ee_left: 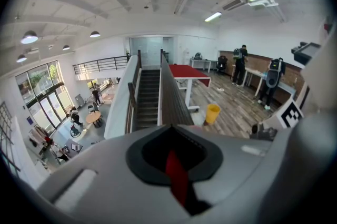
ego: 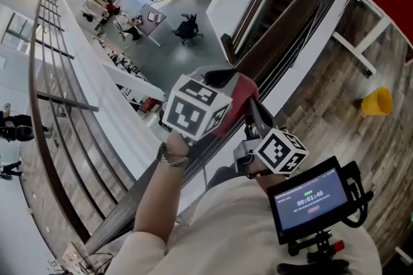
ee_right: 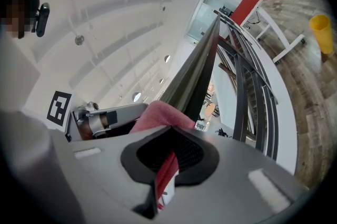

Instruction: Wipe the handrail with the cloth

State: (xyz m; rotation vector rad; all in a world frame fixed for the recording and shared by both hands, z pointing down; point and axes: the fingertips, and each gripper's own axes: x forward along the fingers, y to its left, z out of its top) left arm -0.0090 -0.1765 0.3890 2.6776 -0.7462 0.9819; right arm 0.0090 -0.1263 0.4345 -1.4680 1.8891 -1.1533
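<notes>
The left tool (ego: 221,78) and right tool (ee_right: 169,136) are each pinching the red cloth (ee_right: 160,115), which is lying draped over the handrail (ee_right: 196,73) between them (a yellow bucket (ego: 376,101) is standing on the floor, well off from the handrail).

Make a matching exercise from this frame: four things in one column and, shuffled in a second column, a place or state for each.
1. cloth
2. bucket
3. handrail
4. screen

a. standing on the wood floor
b. showing a timer
c. pinched between jaws
d. running alongside the stairs

Pairs: 1-c, 2-a, 3-d, 4-b.
</notes>
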